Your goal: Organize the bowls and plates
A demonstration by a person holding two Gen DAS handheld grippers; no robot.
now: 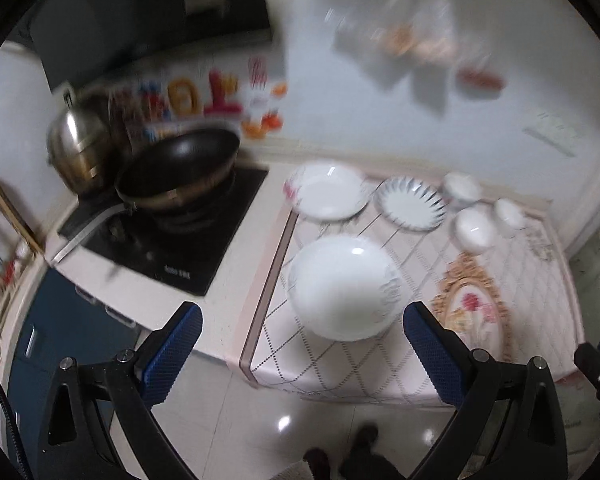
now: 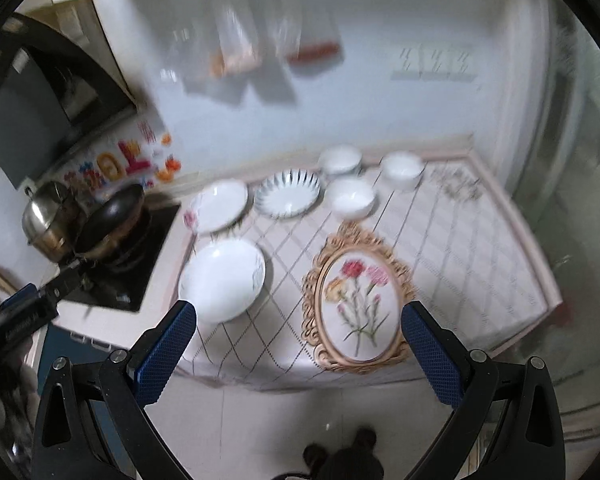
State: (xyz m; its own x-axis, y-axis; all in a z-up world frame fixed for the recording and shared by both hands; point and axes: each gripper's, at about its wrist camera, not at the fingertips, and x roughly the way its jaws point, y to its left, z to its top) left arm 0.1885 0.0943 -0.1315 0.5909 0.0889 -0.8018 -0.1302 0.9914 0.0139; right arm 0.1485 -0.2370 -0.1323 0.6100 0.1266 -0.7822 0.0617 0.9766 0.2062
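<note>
Three plates lie on a table with a diamond-pattern cloth [image 1: 340, 364] [image 2: 460, 248]. A large white plate [image 1: 342, 286] [image 2: 222, 278] is nearest. Behind it are a white plate with a pink flower [image 1: 326, 194] [image 2: 220, 206] and a plate with dark radiating stripes [image 1: 412, 204] [image 2: 288, 194]. Three small white bowls [image 1: 474, 228] [image 2: 350, 198] stand at the back; the others show in the right wrist view [image 2: 340, 158] [image 2: 402, 168]. My left gripper [image 1: 302, 354] is open above the table's front edge, in front of the large plate. My right gripper [image 2: 298, 354] is open and empty over the front edge.
A stove [image 1: 172, 236] [image 2: 132, 264] with a black wok [image 1: 180, 168] [image 2: 108, 220] and a steel kettle [image 1: 76, 144] [image 2: 46, 216] stands left of the table. A gold-framed flower picture [image 1: 476, 312] [image 2: 358, 296] is printed on the cloth. A white wall runs behind.
</note>
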